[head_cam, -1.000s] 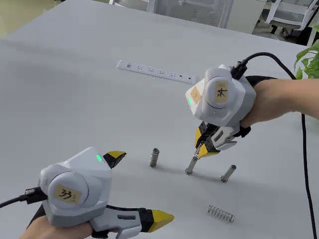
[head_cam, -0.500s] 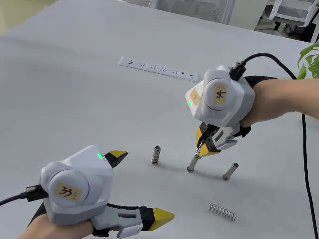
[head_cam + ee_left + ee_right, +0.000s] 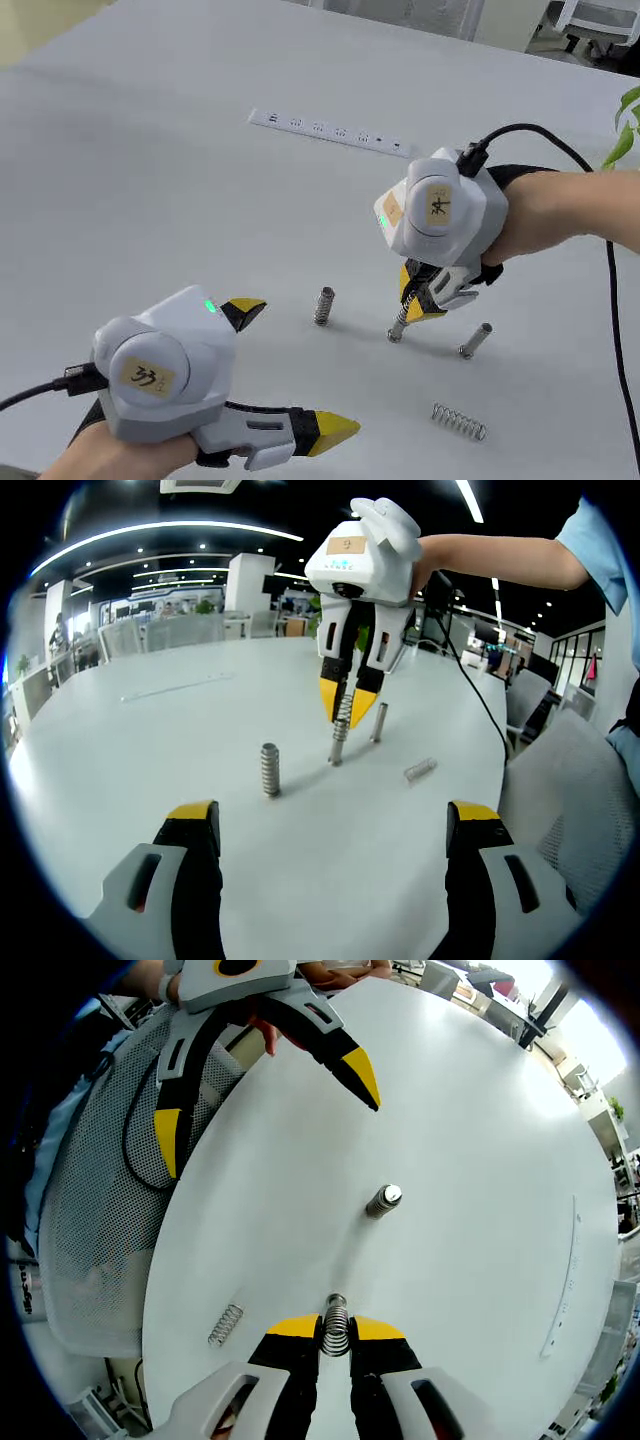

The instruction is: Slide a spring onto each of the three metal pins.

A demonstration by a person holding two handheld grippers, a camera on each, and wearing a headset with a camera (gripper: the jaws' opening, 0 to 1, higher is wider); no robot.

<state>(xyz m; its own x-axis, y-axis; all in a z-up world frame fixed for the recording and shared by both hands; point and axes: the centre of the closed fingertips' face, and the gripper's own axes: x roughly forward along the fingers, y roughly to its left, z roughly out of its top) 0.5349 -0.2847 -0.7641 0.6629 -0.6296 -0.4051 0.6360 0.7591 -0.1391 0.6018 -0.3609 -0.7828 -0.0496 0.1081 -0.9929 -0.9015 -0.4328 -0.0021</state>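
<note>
Your right hand-held gripper (image 3: 422, 305) pinches a coiled wire spring (image 3: 343, 711) at the top of the slim middle pin (image 3: 397, 330). Your left hand-held gripper (image 3: 290, 370) hangs spread wide. The smooth grey worktop (image 3: 150, 200) carries a spring-clad pin (image 3: 323, 306), a bare steel pin (image 3: 475, 341), a loose spring (image 3: 459, 422) and a white power strip (image 3: 330, 132).

Head view downward, both gripper views facing pins (image 3: 337, 750)

Right tongs (image 3: 420, 302) (gripping spring (image 3: 335, 1332)) sit lower; nearer pin (image 3: 397, 331) base.
</note>
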